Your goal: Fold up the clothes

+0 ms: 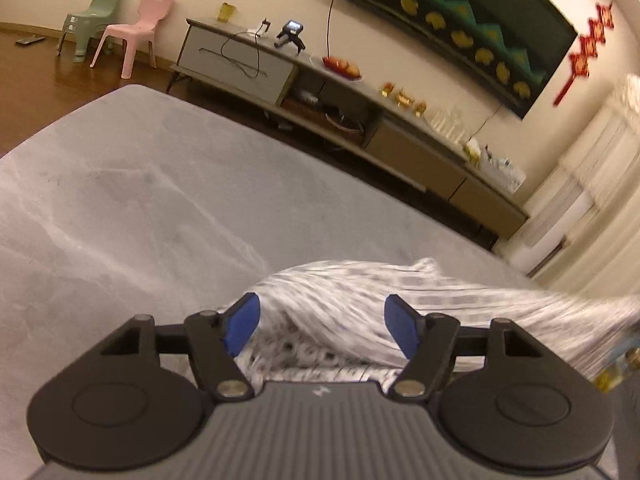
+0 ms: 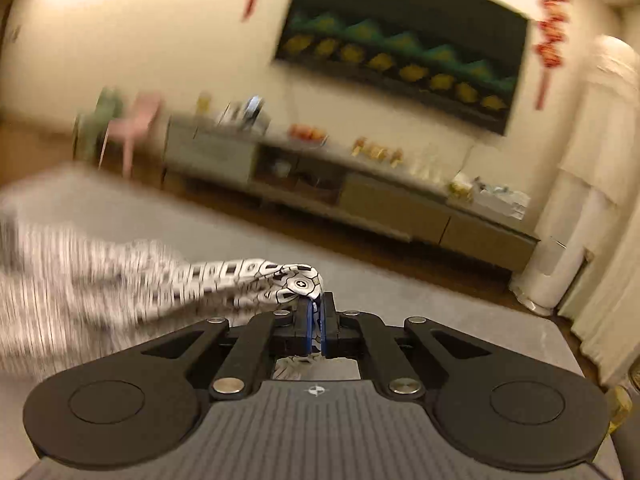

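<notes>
Grey bed [image 1: 120,200], unlabelled patterned garment [image 2: 248,276]

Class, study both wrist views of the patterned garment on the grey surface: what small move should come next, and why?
Probably close the left gripper on the cloth bunched between its open blue pads. The right gripper is already shut on an edge of the patterned garment, which stretches off to the left above the grey surface; a second grip would let both hands spread it for folding.

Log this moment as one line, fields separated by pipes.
left claw: open, above patterned garment | right claw: shut on garment edge | garment trails over grey bed | fold: not done
</notes>
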### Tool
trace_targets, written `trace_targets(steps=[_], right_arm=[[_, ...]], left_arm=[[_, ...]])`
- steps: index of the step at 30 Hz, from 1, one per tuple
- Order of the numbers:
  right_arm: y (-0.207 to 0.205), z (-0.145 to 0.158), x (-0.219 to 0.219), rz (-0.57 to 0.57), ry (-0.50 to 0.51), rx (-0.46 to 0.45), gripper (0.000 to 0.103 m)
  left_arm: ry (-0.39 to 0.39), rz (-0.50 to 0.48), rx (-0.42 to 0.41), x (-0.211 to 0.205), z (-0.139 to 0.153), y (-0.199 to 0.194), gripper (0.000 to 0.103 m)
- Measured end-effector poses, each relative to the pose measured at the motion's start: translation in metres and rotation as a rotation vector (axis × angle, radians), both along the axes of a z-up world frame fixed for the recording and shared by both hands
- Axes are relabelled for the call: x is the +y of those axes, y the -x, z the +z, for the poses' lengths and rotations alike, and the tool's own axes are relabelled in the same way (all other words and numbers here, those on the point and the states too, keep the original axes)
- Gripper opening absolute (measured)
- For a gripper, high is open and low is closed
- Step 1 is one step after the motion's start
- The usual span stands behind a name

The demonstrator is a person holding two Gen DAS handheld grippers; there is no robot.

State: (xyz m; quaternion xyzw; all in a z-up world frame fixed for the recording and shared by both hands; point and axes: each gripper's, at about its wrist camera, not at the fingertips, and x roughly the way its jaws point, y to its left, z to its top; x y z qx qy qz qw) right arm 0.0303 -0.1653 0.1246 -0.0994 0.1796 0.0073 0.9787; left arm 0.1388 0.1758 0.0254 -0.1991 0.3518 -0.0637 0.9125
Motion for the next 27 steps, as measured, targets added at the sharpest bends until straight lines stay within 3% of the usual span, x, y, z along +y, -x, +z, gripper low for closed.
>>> trace_targets(steps=[5, 7, 9, 10, 11, 13, 14, 15, 18, 21, 22, 23, 25, 27], right_arm=[[0.0, 0.058, -0.04, -0.139, 0.017, -0.184, 0.002], [-0.028, 0.045, -0.067, -0.284, 0.095, -0.108, 0.002], [-0.059, 0.01, -0.096, -0.427, 0.157, 0.044, 0.004], [-0.068, -0.01, -0.109, -0.462, 0.154, 0.152, 0.005], [-0.066, -0.025, -0.115, -0.474, 0.147, 0.202, 0.005], [-0.036, -0.044, -0.108, -0.447, 0.121, 0.164, 0.023], [-0.021, -0.054, -0.103, -0.417, 0.107, 0.148, 0.048], [-0.008, -0.064, -0.093, -0.359, 0.091, 0.145, 0.06], [0.013, -0.09, -0.061, -0.17, 0.069, 0.172, 0.068], [0.011, -0.11, -0.052, -0.121, 0.017, 0.175, 0.078], [0.01, -0.116, -0.051, -0.113, -0.005, 0.173, 0.078], [0.007, -0.122, -0.051, -0.108, -0.034, 0.185, 0.078], [-0.011, -0.128, -0.053, -0.099, -0.096, 0.238, 0.073], [-0.034, -0.126, -0.055, -0.095, -0.091, 0.267, 0.072]], left_arm=[[-0.039, -0.147, 0.0, -0.021, -0.005, 0.002, 0.074], [-0.078, -0.217, 0.0, -0.036, -0.008, 0.005, 0.074], [-0.076, -0.298, 0.006, -0.049, -0.012, 0.009, 0.074], [-0.06, -0.337, 0.01, -0.056, -0.014, 0.012, 0.076], [-0.047, -0.376, 0.015, -0.065, -0.017, 0.015, 0.081], [-0.031, -0.468, 0.032, -0.087, -0.024, 0.023, 0.085], [-0.026, -0.522, 0.046, -0.102, -0.028, 0.027, 0.085], [-0.026, -0.576, 0.061, -0.117, -0.034, 0.032, 0.086], [-0.124, -0.629, 0.08, -0.159, -0.053, 0.043, 0.088], [-0.268, -0.585, 0.008, -0.184, -0.066, 0.052, 0.092], [-0.304, -0.567, -0.016, -0.187, -0.068, 0.053, 0.086], [-0.328, -0.551, -0.035, -0.189, -0.069, 0.053, 0.053], [-0.289, -0.525, -0.048, -0.178, -0.063, 0.045, 0.008], [-0.235, -0.451, -0.102, -0.155, -0.041, 0.038, 0.006]])
